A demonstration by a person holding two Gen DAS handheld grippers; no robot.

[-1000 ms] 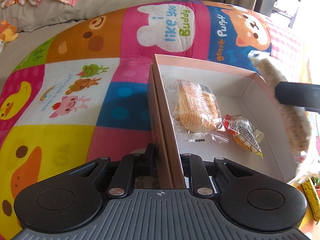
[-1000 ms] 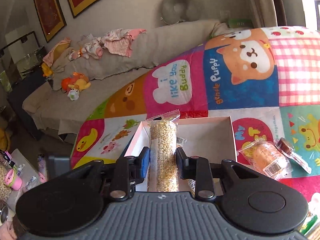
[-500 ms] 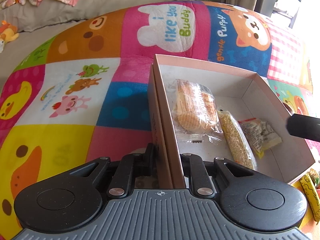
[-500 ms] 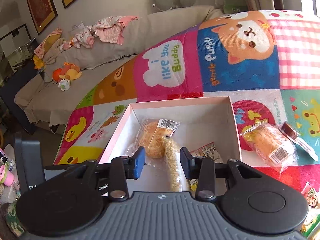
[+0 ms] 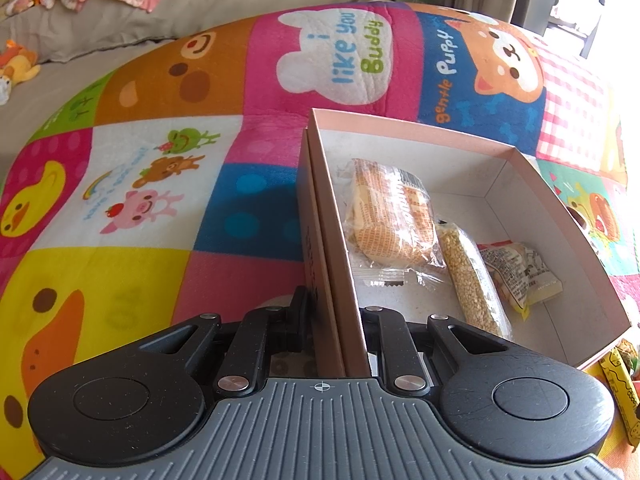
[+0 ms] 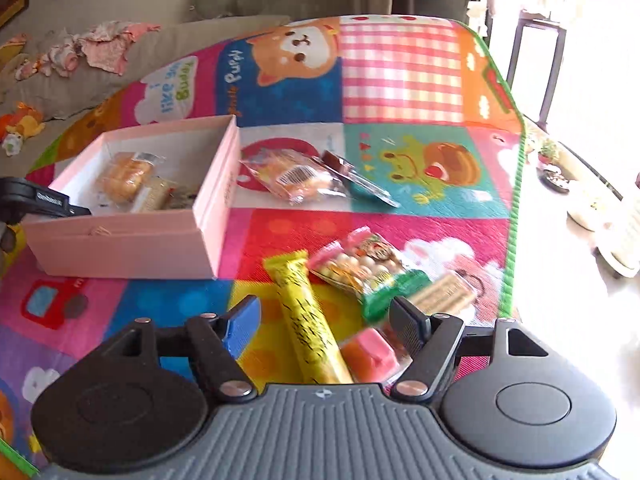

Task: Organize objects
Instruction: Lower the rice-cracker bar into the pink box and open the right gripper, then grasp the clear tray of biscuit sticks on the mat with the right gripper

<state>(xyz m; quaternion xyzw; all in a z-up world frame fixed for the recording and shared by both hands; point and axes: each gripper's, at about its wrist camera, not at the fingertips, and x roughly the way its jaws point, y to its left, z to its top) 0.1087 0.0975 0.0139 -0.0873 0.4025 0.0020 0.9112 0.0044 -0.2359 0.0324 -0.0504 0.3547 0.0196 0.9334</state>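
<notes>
My left gripper (image 5: 334, 312) is shut on the near side wall of the pink box (image 5: 328, 216). Inside the box lie a wrapped bun (image 5: 390, 216), a long grain bar (image 5: 472, 284) and a small yellow snack packet (image 5: 520, 272). My right gripper (image 6: 324, 312) is open and empty, hovering over loose snacks on the mat: a yellow stick pack (image 6: 304, 320), a colourful candy bag (image 6: 360, 268) and a pink sweet (image 6: 370, 354). The box also shows in the right wrist view (image 6: 132, 236), at the left.
A wrapped bun (image 6: 292, 176) and a dark flat packet (image 6: 352, 176) lie on the mat right of the box. The colourful play mat (image 5: 160, 160) ends at a green edge (image 6: 516, 184). A sofa (image 5: 120, 20) with clothes stands behind.
My right gripper let go of the grain bar into the box, opened wide and swung right over the loose snacks. My left gripper has kept hold of the box wall.
</notes>
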